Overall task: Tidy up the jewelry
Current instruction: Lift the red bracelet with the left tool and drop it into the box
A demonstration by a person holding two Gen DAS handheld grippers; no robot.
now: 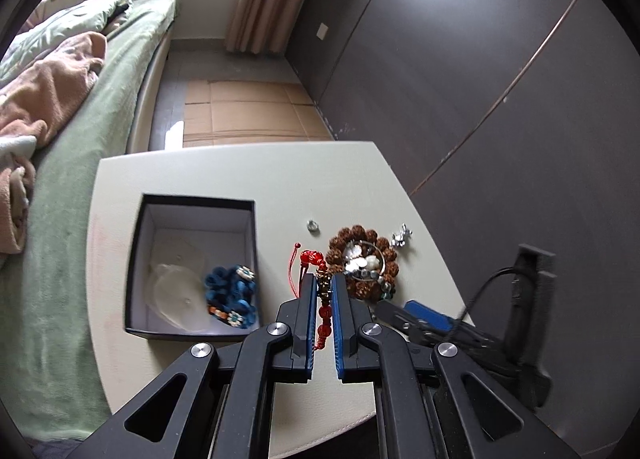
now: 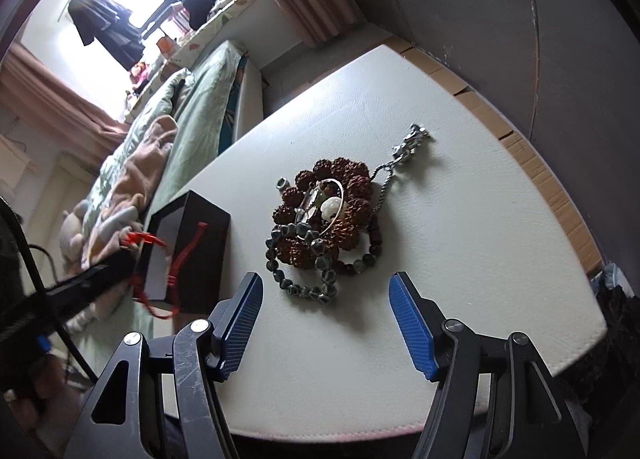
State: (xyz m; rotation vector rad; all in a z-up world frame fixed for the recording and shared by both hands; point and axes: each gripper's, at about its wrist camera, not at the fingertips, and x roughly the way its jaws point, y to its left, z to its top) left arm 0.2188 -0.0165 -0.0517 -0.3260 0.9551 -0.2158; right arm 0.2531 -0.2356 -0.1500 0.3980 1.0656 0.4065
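Observation:
My left gripper (image 1: pixel 323 283) is shut on a red bead bracelet (image 1: pixel 325 313) with red cords; it hangs above the white table, right of the open black box (image 1: pixel 192 271). In the right wrist view the bracelet's red cords (image 2: pixel 180 259) dangle in front of the box (image 2: pixel 200 251). The box holds a blue beaded piece (image 1: pixel 232 295) and a clear plastic piece (image 1: pixel 176 295). A pile of jewelry with a brown seed bracelet (image 2: pixel 332 203), grey beads (image 2: pixel 316 279) and a silver chain (image 2: pixel 400 159) lies on the table. My right gripper (image 2: pixel 326 291) is open, just short of the pile.
A small silver ring (image 1: pixel 313 225) and a silver charm (image 1: pixel 402 237) lie near the pile. A bed with green bedding (image 1: pixel 80 179) runs along the table's left. A dark wall (image 1: pixel 480 79) stands to the right. Cardboard (image 1: pixel 248 111) covers the floor beyond.

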